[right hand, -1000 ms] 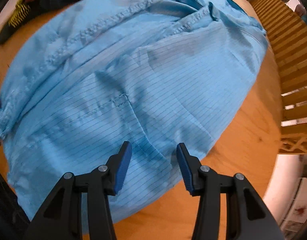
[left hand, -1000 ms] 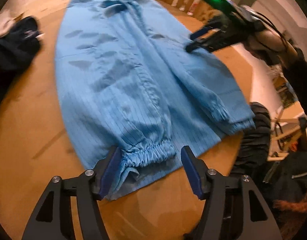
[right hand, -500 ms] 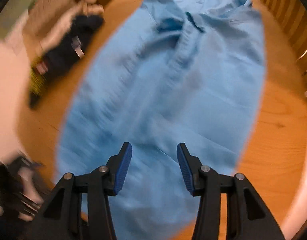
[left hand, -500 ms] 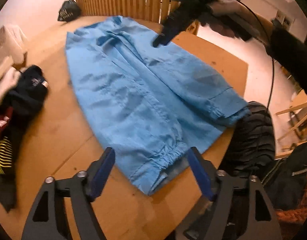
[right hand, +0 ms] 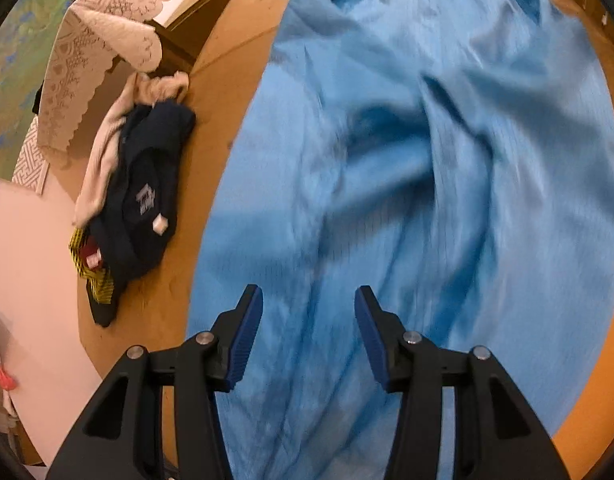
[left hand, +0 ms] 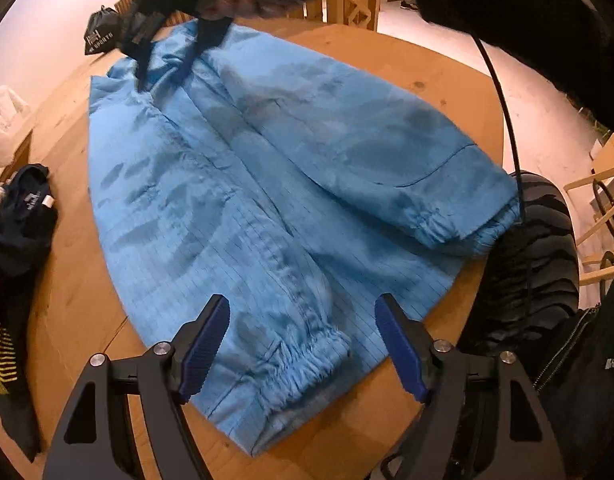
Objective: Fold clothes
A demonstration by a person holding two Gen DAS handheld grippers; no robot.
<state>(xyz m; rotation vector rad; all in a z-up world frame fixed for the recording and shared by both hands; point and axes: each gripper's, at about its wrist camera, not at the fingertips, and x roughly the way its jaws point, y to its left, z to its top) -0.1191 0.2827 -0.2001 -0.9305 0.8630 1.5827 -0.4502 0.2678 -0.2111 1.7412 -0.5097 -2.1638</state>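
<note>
A light blue striped jacket [left hand: 267, 168] lies spread on the round wooden table [left hand: 387, 52], both sleeves folded in over its front. My left gripper [left hand: 303, 344] hovers over the near sleeve's elastic cuff [left hand: 307, 364]. Its jaws are closing, but the blue pads stand wide on either side and do not press the cloth. The other cuff [left hand: 467, 224] lies at the right edge. My right gripper [left hand: 165, 70], held by a hand, hangs over the collar end. In the right wrist view the right gripper [right hand: 309, 332] is open above the blurred blue jacket [right hand: 427, 160].
A pile of dark clothes [right hand: 139, 200] lies beside the jacket, at the table's left rim [left hand: 19, 232]. A lace cloth [right hand: 99, 48] drapes beyond it. A black bag [left hand: 101, 34] and a wooden fence [left hand: 347, 4] stand at the far side. A black puffy coat [left hand: 535, 260] hangs off the right edge.
The right gripper has swung from the jacket's side up to its collar end. The left gripper has drawn back a little from the cuff, its jaws wider than a second ago.
</note>
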